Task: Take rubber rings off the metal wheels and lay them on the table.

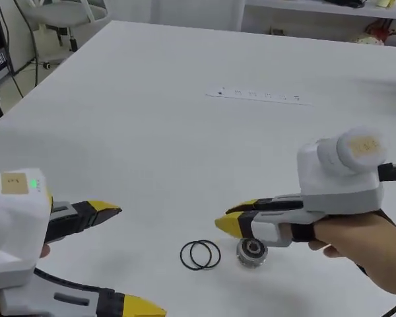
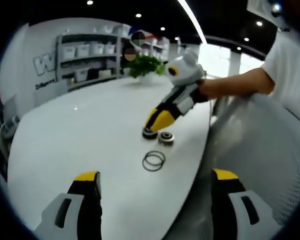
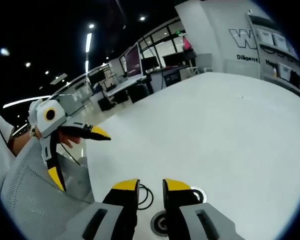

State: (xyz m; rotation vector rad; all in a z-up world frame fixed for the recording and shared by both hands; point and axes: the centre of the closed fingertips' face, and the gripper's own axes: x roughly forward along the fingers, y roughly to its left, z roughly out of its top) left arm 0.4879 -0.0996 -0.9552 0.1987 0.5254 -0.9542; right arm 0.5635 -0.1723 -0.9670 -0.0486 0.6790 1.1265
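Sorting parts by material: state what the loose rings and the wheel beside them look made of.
The rings: thin, black, matte loops lying flat and overlapping, so probably rubber. The wheel: silvery, with bright glints on its rim and a darker hub. It looks like bare metal, though the exact finish is too small to tell.

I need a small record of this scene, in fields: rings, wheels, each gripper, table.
rubber rings: two, thin, black, overlapping, flat on the table
metal wheel: on the table, right of the rings, below the right gripper's tip
second wheel: darker, beside the first; ring on it or not, cannot tell
right gripper: fingers nearly together with a narrow gap, low over the wheels
left gripper: fingers wide apart, holding nothing, left of the rings
table: white
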